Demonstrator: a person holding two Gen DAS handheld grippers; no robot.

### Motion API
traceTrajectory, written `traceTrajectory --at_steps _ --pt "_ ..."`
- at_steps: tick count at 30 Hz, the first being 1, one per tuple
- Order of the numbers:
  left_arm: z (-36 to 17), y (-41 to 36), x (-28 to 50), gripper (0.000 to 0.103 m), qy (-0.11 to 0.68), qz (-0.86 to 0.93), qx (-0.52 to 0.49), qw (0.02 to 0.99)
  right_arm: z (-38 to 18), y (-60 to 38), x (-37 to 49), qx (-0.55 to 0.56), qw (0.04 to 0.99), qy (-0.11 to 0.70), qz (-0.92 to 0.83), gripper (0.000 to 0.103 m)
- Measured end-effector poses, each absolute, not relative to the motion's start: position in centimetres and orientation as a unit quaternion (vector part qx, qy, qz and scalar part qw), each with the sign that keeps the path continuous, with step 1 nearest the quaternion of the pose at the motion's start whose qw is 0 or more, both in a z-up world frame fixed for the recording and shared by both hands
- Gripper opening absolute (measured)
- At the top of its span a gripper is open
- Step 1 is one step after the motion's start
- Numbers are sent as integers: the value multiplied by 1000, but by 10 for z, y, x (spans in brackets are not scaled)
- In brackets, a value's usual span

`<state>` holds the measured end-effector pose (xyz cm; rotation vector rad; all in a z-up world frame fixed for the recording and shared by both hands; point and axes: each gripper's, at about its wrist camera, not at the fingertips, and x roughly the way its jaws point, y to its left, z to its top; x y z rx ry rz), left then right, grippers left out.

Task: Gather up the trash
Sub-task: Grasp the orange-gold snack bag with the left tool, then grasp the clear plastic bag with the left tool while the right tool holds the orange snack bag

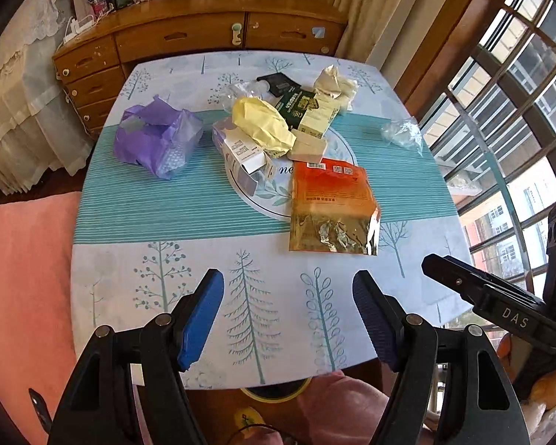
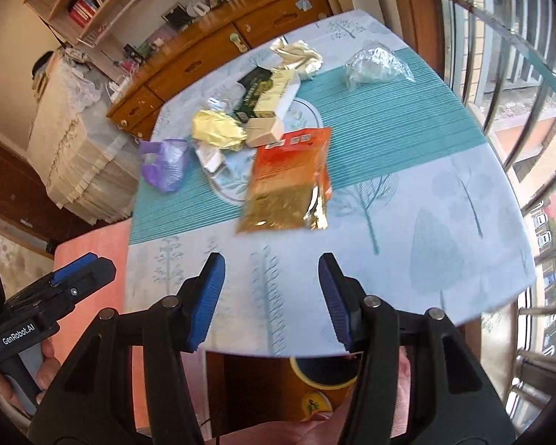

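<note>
Both the left gripper [image 1: 288, 319] and right gripper [image 2: 271, 298] hover wide open and empty; the orange pouch [image 1: 331, 205], lengthwise near-to-far, lies just beyond, nearer the right.

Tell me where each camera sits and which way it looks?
Left wrist: on the left gripper, looking down over the table at the orange pouch; the right gripper's finger shows at the right edge.
Right wrist: on the right gripper, same way; the left gripper and a hand show.
Both share the pouch and the purple bag.
</note>
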<state>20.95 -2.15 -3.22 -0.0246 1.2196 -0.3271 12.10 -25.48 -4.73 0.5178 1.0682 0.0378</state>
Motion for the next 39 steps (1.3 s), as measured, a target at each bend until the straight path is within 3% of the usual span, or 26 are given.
traceTrajectory --at_steps 5,9,17,24,30,35,39 --pt "-83 -70 258 73 602 -128 8 788 -85 -291 180 231 806 541 70 50" --pt "-125 -95 290 59 627 -97 9 773 -114 -304 220 219 788 566 108 49" --pt "-172 -97 333 58 648 -43 -3 760 -158 -304 273 224 753 597 162 49" --pt "-200 -98 347 48 665 -39 -24 746 -171 -295 288 252 737 595 198 45" --pt "-203 -108 350 46 655 -47 -12 754 -177 -290 295 270 722 600 212 27" --pt "-202 -104 353 44 662 -55 -22 747 -169 -281 294 267 731 586 227 5" --pt "-189 -108 352 44 661 -74 -30 746 -143 -278 287 243 751 568 232 2"
